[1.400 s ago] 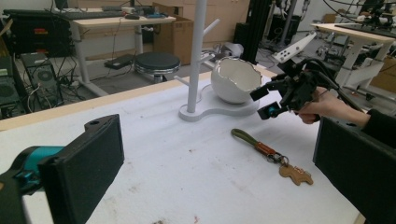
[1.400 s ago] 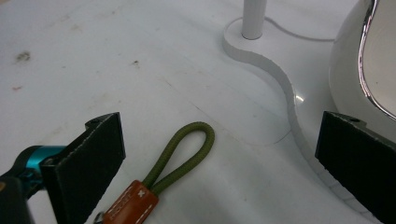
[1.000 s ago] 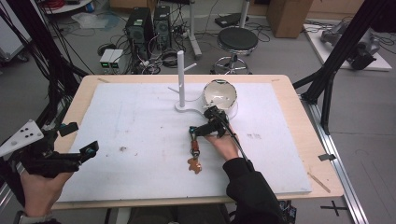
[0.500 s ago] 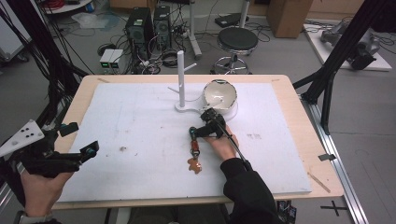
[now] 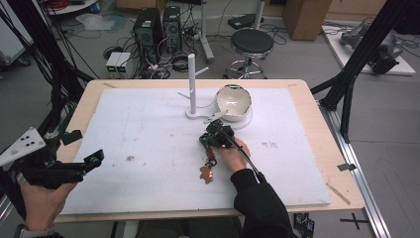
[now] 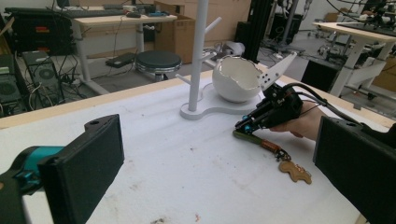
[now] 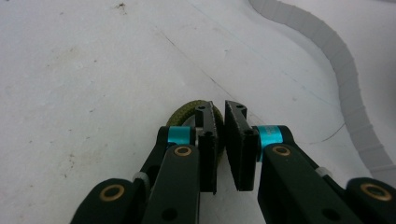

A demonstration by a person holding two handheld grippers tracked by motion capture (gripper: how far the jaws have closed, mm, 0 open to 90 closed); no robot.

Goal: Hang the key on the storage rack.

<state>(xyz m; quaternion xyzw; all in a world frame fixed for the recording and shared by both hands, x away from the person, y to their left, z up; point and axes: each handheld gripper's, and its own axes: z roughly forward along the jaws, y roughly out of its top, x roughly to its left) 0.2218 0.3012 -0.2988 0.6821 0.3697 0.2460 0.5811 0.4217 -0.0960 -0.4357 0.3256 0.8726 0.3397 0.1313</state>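
Note:
A keychain (image 5: 208, 166) lies on the white mat, a green strap loop (image 7: 183, 115) at one end and a gingerbread-figure charm (image 6: 295, 171) at the other. My right gripper (image 5: 206, 142) is low at the loop end, jaws pressed together on the green loop, as the right gripper view (image 7: 220, 116) shows. The loop bulges out past the left jaw. In the left gripper view the right gripper (image 6: 243, 128) touches the strap on the mat. My left gripper (image 5: 85, 147) hovers open at the table's left front edge, its jaws wide apart (image 6: 219, 172) with nothing between them.
A white peg stand (image 5: 191, 82) on a curved flat base (image 7: 343, 65) rises at the back centre. A white broken-rimmed bowl (image 5: 233, 101) sits on that base, just behind my right hand. The mat (image 5: 138, 129) covers most of the wooden table (image 5: 89, 99).
My right gripper has shifted slightly nearer and to the left, down onto the strap end. The charm and my left gripper have stayed in place.

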